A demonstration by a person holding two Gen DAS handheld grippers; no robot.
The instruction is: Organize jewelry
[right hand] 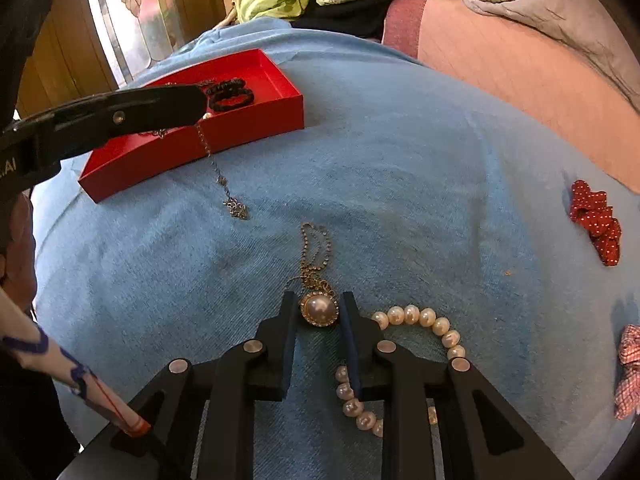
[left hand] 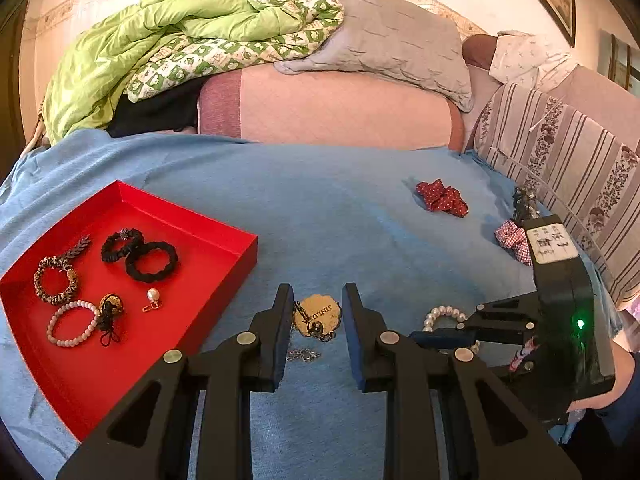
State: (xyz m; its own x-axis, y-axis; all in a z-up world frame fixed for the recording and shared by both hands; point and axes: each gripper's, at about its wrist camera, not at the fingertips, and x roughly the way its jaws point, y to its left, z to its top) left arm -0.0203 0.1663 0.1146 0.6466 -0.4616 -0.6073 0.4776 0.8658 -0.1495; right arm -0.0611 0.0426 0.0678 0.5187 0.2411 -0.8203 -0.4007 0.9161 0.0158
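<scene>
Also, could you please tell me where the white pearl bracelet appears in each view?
Left wrist view: the pearl bracelet lies on the blue blanket, lower right of centre, partly hidden.
Right wrist view: the pearl bracelet curls across the lower centre-right.
Shared landmark: the red polka-dot scrunchie, farther away on the blanket in both.

Red tray point(left hand: 224, 232), blue cloth point(left hand: 340, 200)

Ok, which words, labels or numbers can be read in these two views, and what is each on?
"JINLU", upside down, later letters unclear: on the gold tag.
".AI", beginning cut off by the frame edge: on the left gripper body.
Handwritten marks on the white label on the right gripper: too blurred to read.
</scene>
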